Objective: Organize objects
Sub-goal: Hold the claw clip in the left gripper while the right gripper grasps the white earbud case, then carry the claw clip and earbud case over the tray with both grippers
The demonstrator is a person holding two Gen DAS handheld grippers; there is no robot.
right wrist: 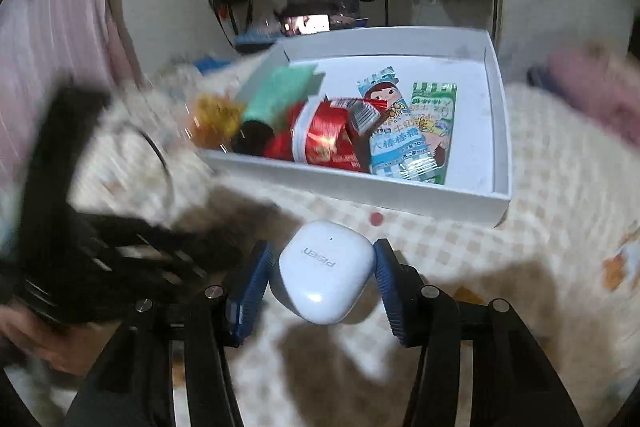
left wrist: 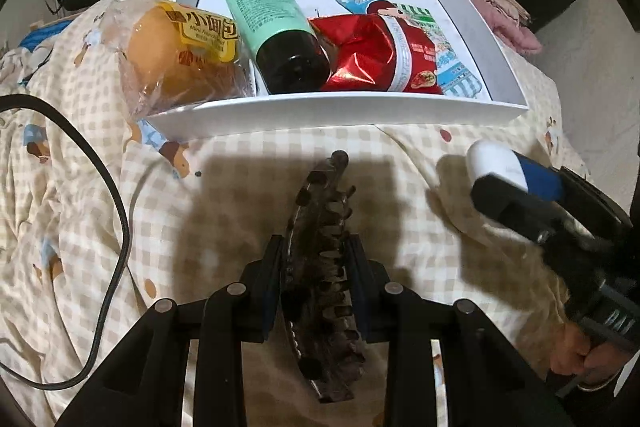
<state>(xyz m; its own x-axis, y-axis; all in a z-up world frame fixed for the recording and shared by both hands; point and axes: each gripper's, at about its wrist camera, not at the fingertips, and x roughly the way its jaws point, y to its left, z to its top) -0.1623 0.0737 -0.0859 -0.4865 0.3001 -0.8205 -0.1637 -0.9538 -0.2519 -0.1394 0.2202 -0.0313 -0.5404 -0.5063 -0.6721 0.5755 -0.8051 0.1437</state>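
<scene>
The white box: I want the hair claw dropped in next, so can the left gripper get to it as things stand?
Probably yes. The left gripper, shut on the hair claw, faces the box across bare quilt, and the box's right side is free.

Both wrist views look down, close, sharing the white box (left wrist: 320,115).

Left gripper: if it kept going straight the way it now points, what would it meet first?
Probably the bedspread, since the left gripper, shut on the hair claw, points downward at it. The claw's tip would touch first. If it cleared the cloth, the white box's near wall comes next. Depth is unclear.
</scene>
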